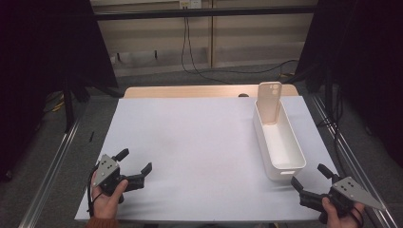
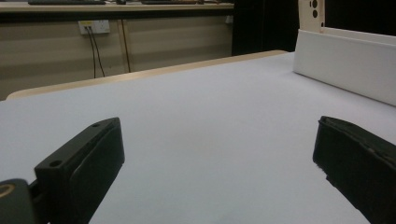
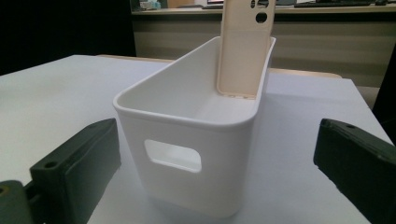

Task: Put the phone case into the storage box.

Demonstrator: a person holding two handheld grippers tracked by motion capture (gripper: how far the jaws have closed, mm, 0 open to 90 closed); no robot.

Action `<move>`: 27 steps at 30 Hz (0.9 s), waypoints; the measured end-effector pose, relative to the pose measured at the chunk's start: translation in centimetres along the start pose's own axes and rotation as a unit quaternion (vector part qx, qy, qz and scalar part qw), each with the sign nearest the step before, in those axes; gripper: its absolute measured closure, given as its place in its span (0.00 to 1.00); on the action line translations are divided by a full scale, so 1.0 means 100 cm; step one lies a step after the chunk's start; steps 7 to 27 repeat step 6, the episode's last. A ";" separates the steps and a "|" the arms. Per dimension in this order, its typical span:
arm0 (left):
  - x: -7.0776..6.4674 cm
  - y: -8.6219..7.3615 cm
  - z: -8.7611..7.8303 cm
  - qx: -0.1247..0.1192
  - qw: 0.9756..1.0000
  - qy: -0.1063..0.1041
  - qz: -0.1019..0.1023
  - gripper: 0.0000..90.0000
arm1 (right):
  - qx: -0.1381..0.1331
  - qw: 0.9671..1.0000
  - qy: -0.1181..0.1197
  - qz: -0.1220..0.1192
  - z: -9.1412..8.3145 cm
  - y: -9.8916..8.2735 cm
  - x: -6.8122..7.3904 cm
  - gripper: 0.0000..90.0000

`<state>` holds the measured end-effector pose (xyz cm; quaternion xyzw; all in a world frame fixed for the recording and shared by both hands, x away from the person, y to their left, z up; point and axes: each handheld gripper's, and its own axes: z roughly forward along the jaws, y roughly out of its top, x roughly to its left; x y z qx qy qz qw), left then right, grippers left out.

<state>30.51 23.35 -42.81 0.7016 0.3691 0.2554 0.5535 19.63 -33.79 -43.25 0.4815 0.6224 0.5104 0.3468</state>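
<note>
The left hand-held gripper (image 1: 138,162) rests wide open and empty on the worktop (image 1: 190,142). Rightward, a thin, light, likely slippery phone case (image 1: 269,102) stands upright in the white bin's (image 1: 290,164) far end; its exposed top edge looks best to pinch. The right hand-held gripper (image 1: 311,174) gapes empty near the bin.

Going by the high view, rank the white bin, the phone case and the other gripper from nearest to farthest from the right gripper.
From the right gripper, at the table's near right corner:
1. White bin: its near end wall sits just ahead and to the left.
2. Phone case: upright, leaning at the bin's far end.
3. Left gripper: across the table at its near left corner, plainly farthest.
</note>
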 end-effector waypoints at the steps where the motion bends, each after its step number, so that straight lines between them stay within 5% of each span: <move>1: 0.000 0.000 0.000 -0.002 1.000 0.001 -0.001 0.02 | 0.002 1.000 0.004 0.004 0.001 0.000 -0.001 0.00; 27: 0.000 0.000 0.001 0.002 1.000 -0.001 0.004 0.02 | 0.003 1.000 0.003 0.006 0.004 -0.002 -0.003 0.00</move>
